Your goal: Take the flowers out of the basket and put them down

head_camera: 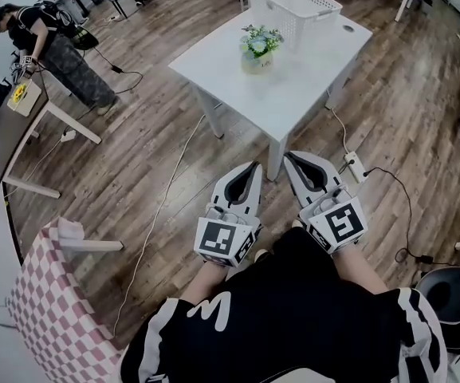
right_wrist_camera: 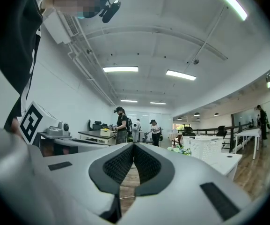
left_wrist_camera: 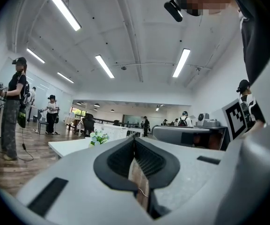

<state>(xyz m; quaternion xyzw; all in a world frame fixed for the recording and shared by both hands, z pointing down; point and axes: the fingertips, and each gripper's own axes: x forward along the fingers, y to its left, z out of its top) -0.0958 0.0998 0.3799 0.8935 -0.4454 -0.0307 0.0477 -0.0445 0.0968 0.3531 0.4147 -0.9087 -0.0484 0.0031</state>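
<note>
**A:** Position of the flowers relative to the tools?

**B:** Small bunch of pale blue and white flowers with green leaves in a cream pot — upright on the white rectangular table. It stands outside the white plastic lattice basket, just in front of it on the person's side. Whether pot and basket touch, cannot tell. Both tools are well apart from the table. They are held side by side close to the person's body, over the brown wood-plank floor, with their tips towards the table.

**A:** State of the tools?

**B:** Left gripper: jaws meet at the tips, nothing between them. Right gripper: the same — jaws together, empty.

**A:** Materials, textures, shapes?

**B:** Gripper shells are smooth light-grey plastic, tapering to a point. The inner pads are black and ribbed. Each gripper carries a cube with black-and-white square markers at its rear. The basket is rectangular with open grid walls. The table top is matt white, with a small round hole near the corner beside the basket, and its legs are white. The floor planks are streaked brown, and a thin white cable trails across them.
</note>
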